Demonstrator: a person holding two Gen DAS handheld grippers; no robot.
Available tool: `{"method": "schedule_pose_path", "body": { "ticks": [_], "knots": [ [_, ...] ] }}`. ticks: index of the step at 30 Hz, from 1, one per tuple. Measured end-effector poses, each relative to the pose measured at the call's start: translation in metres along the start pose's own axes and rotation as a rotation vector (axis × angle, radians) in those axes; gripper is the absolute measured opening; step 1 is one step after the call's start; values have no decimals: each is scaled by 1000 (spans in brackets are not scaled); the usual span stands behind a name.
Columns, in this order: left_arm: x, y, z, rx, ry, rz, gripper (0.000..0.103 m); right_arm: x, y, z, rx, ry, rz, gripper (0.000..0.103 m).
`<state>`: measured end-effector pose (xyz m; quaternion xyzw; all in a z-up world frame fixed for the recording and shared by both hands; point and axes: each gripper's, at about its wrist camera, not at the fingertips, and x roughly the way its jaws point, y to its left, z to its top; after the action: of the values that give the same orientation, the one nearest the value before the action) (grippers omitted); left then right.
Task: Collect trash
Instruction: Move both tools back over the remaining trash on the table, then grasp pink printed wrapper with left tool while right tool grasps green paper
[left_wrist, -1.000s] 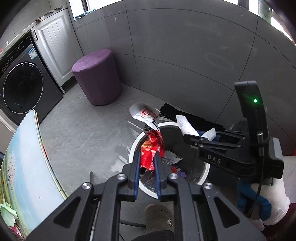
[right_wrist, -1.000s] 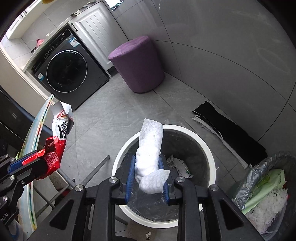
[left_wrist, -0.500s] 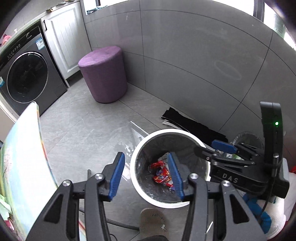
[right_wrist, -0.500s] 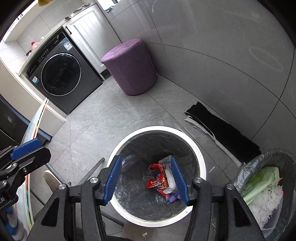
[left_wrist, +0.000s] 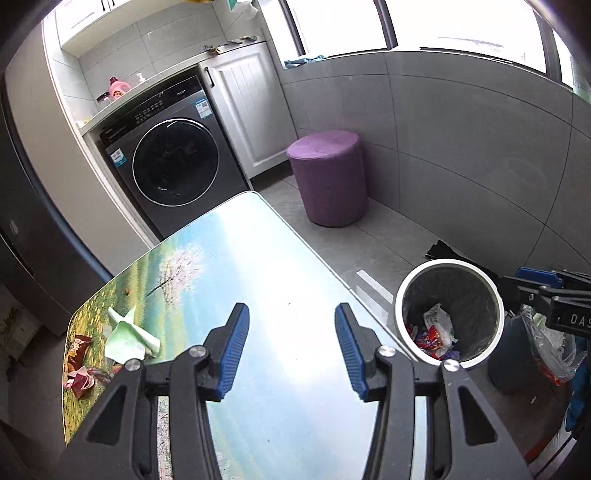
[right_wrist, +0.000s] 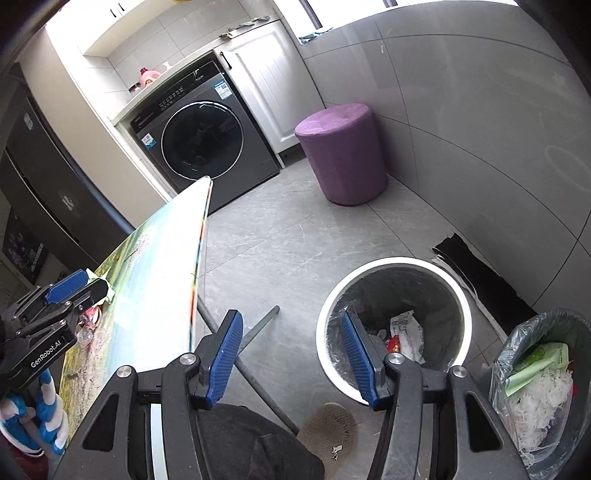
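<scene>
Blue-padded left hand-held gripper (left_wrist: 291, 347) above table (left_wrist: 258, 258), right hand-held gripper (right_wrist: 291, 354) beside bin (right_wrist: 458, 291), both wide apart, empty.

1. The table (left_wrist: 258, 280) has a printed landscape top – on its left end lie a green paper (left_wrist: 127, 338), a brown wrapper (left_wrist: 75, 345) and pink scraps (left_wrist: 79, 380).
2. The floor (right_wrist: 295, 254) right of the table carries the white bin (right_wrist: 395, 325), a bagged bin (right_wrist: 535, 387), a purple stool (right_wrist: 343, 151) and a black mat (right_wrist: 480, 273).
</scene>
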<state>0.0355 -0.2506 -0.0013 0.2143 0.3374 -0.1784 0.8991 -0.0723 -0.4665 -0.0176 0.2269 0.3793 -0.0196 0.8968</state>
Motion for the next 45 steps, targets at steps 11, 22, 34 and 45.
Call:
{"method": "schedule_pose_path", "body": {
  "ticks": [11, 22, 34, 45],
  "knots": [
    [-52, 84, -46, -142, -34, 119, 46, -1, 90, 4, -141, 10, 105, 53],
    [-73, 154, -84, -293, -55, 155, 46, 10, 172, -2, -278, 57, 149, 53],
    [-64, 227, -147, -457, -14, 155, 46, 41, 244, -4, -382, 116, 177, 53],
    [-37, 311, -198, -630, 13, 100, 57, 108, 287, -3, -450, 213, 220, 53]
  ]
}}
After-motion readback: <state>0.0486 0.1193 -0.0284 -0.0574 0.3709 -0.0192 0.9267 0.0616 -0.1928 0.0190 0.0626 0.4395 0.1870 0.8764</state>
